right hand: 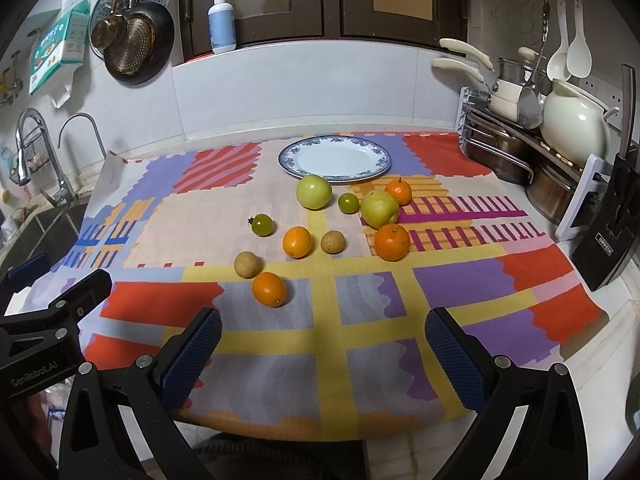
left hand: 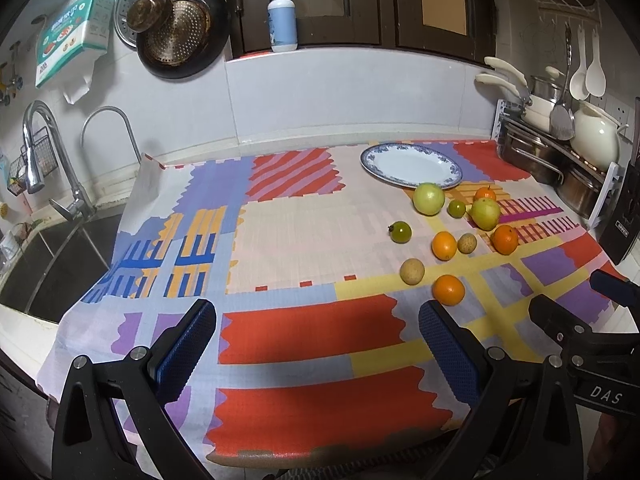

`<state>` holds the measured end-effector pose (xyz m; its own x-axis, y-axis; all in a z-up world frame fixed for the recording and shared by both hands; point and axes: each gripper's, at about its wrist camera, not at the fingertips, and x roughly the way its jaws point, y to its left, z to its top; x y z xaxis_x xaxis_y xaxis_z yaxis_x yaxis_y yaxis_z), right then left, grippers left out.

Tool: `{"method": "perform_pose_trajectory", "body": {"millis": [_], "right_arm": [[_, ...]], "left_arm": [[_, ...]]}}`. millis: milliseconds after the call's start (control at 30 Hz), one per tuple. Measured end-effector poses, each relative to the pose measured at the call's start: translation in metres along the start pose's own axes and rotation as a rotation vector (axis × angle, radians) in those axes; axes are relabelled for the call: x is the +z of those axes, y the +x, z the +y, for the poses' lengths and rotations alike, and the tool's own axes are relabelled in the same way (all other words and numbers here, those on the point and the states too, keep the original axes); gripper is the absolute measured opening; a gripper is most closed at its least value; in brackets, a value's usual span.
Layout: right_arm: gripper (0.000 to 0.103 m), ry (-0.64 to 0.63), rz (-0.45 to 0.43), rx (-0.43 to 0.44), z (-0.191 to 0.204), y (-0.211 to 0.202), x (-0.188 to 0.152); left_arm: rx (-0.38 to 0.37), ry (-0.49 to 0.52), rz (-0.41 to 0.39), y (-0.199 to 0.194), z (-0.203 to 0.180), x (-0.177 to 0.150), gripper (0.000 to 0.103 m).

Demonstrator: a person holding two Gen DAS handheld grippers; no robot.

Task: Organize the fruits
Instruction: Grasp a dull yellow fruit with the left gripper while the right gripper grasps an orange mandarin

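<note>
Several fruits lie loose on the patterned cloth (right hand: 360,300) in front of an empty blue-rimmed white plate (right hand: 335,158), which also shows in the left wrist view (left hand: 411,165). Among them are two large green fruits (right hand: 314,191) (right hand: 379,209), small green ones (right hand: 262,225), oranges (right hand: 269,289) (right hand: 392,242) and brown round fruits (right hand: 248,264). The nearest orange (left hand: 448,289) lies just beyond my left gripper's right finger. My left gripper (left hand: 318,346) is open and empty above the cloth's near edge. My right gripper (right hand: 324,354) is open and empty, short of the fruits.
A sink (left hand: 52,264) with taps (left hand: 40,148) is at the left. A rack with pots and a white kettle (right hand: 572,128) stands at the right, with a black knife block (right hand: 612,240) nearer. Pans (right hand: 132,44) hang on the back wall beside a pump bottle (right hand: 221,22).
</note>
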<state>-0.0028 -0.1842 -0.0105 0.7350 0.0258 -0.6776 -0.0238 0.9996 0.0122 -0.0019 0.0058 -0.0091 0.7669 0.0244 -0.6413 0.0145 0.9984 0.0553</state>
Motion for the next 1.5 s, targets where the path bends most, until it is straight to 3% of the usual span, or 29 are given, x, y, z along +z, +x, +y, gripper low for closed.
{"method": "perform_pose_trajectory", "body": {"millis": [233, 367, 700, 833, 1133, 1267, 1500], "right_arm": [[0.102, -0.018, 0.04, -0.005, 0.009, 0.017, -0.002], [0.098, -0.027, 0.068, 0.008, 0.018, 0.028, 0.001], [0.077, -0.05, 0.151, 0.056, 0.029, 0.065, 0.013], [0.067, -0.073, 0.204, 0.073, 0.032, 0.083, 0.015], [0.055, -0.118, 0.306, 0.128, 0.039, 0.107, 0.012], [0.049, -0.097, 0.317, 0.142, 0.04, 0.114, 0.013], [0.041, -0.069, 0.32, 0.167, 0.036, 0.122, 0.016]], "left_arm": [[-0.044, 0.14, -0.005, 0.017, 0.001, 0.0, 0.103], [-0.11, 0.259, -0.01, 0.033, -0.004, 0.008, 0.096], [-0.369, 0.494, 0.012, 0.082, -0.025, 0.033, 0.072], [-0.47, 0.561, 0.059, 0.106, -0.035, 0.04, 0.065], [-0.637, 0.628, 0.145, 0.136, -0.049, 0.042, 0.051], [-0.672, 0.624, 0.162, 0.143, -0.051, 0.044, 0.049], [-0.714, 0.625, 0.194, 0.154, -0.06, 0.046, 0.034]]}}
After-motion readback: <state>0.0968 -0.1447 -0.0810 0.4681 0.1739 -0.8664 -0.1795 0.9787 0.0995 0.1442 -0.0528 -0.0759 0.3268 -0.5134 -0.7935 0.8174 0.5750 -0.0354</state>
